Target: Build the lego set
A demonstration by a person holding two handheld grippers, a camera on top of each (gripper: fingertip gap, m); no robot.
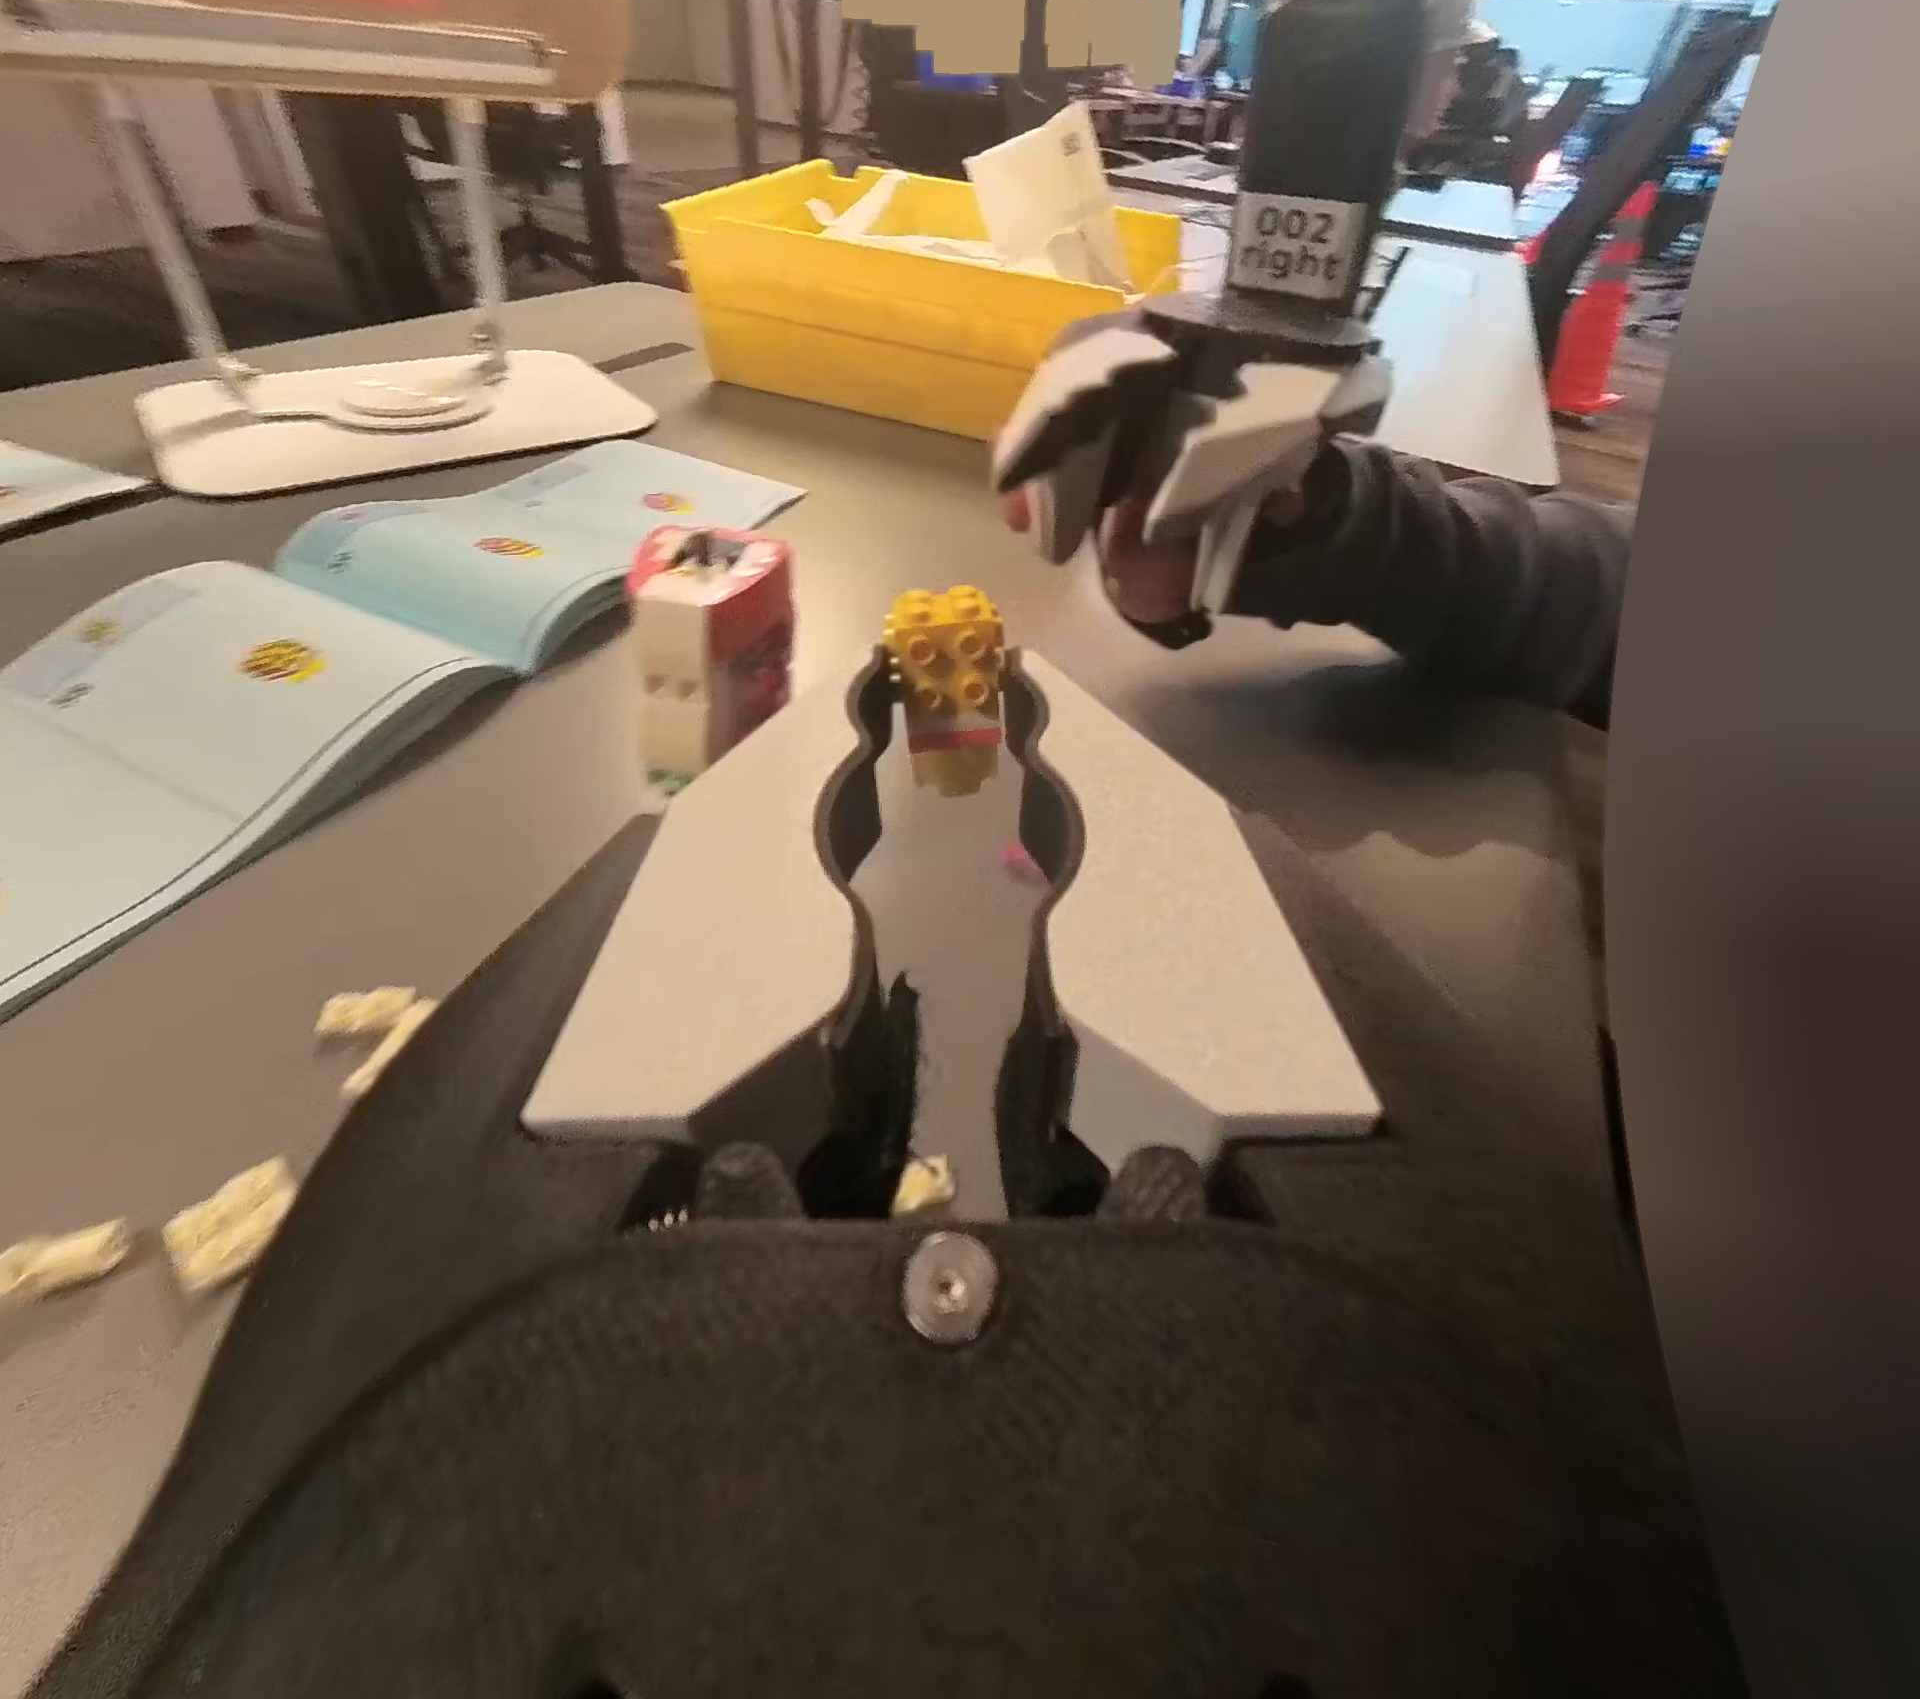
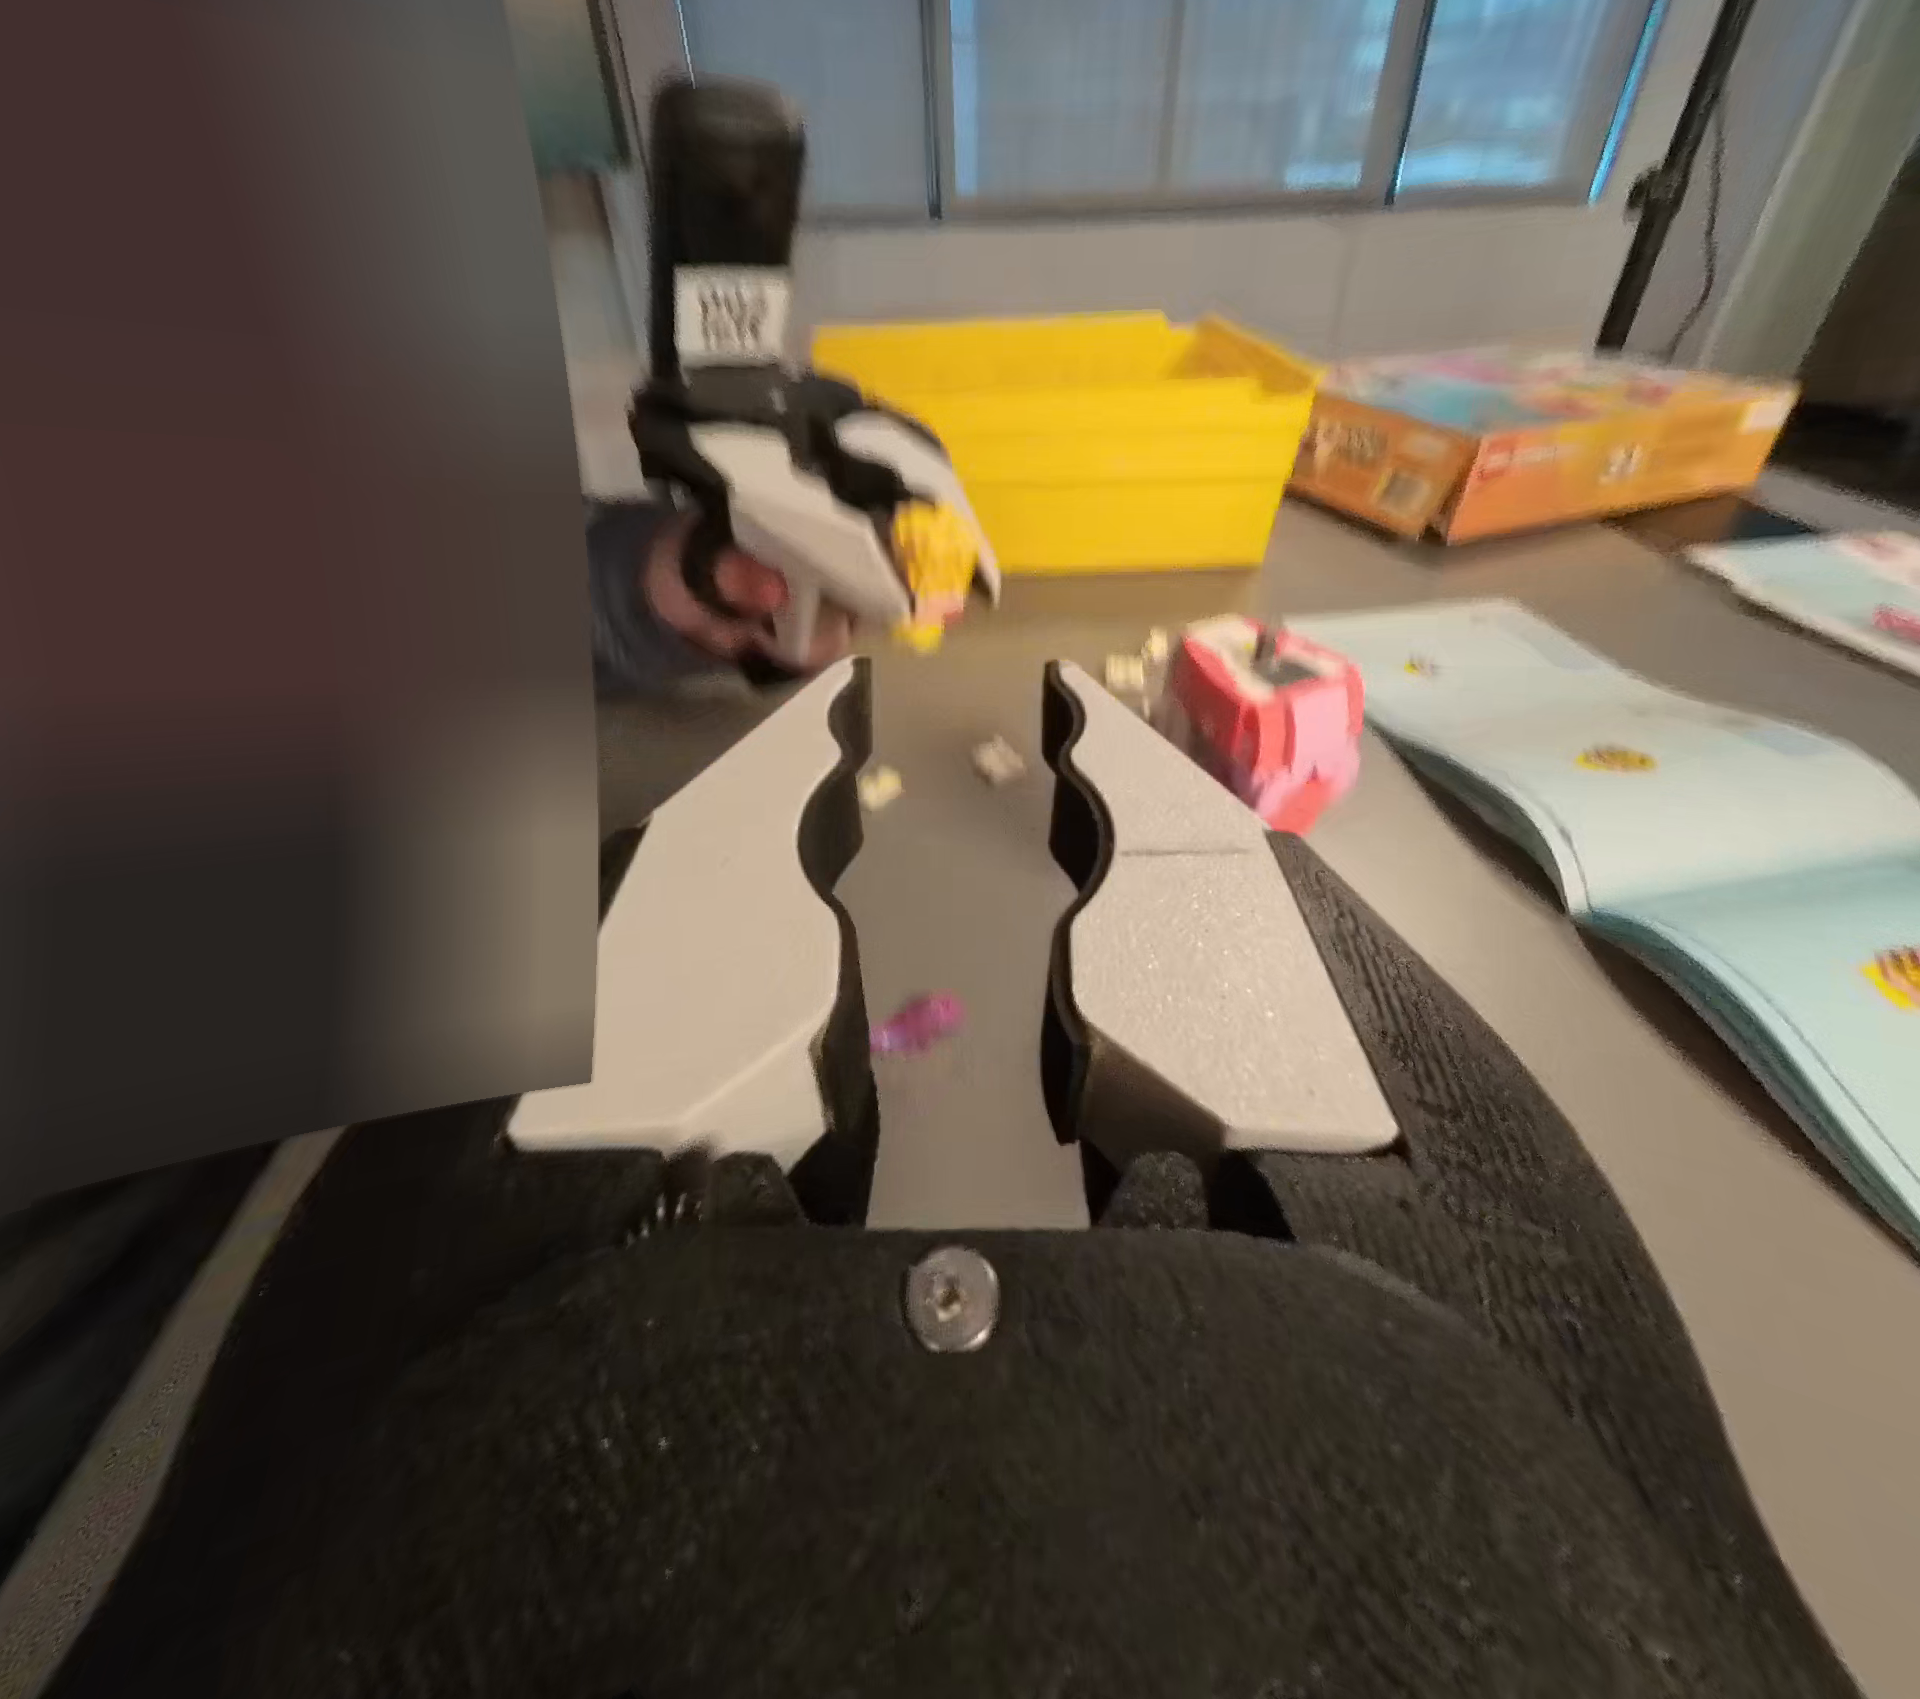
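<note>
grey table [image 2: 1143, 610], open middle between jaws

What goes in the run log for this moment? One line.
left gripper: shut on yellow brick stack | right gripper: open, empty | pink block model: on table

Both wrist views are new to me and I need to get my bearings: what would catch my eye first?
The left gripper grips a yellow brick stack with a red band, lifted off the grey table. To its left stands a pink-and-white brick block beside an open pale-blue booklet. Behind sits a yellow bin, and the right gripper is open with nothing between its fingers.
</note>
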